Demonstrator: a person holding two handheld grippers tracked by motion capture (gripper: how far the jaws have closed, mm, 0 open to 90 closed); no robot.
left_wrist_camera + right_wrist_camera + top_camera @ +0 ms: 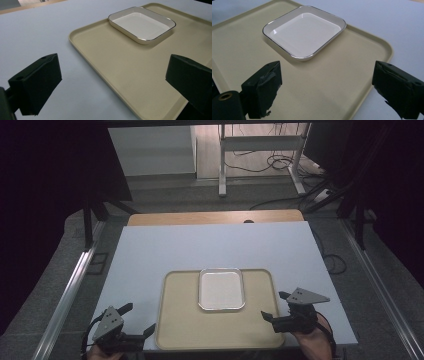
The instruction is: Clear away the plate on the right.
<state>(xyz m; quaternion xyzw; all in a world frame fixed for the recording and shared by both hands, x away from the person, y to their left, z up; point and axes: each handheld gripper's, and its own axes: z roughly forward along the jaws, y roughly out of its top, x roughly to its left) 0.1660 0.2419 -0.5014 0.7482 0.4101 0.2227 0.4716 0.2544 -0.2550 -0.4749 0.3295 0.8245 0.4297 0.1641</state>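
Beige rectangular plastic tray (190,325) carries one white square dish (221,290) at twelve o'clock; two hand-held grippers, left hand-held gripper (139,320) and right hand-held gripper (275,305), flank it at seven and four o'clock, both released, grasping nothing.

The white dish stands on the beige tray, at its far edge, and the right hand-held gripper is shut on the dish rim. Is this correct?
Not quite. The white dish does stand at the far edge of the beige tray, but the right hand-held gripper holds nothing: in the right gripper view its jaws stand wide open, apart from the dish.
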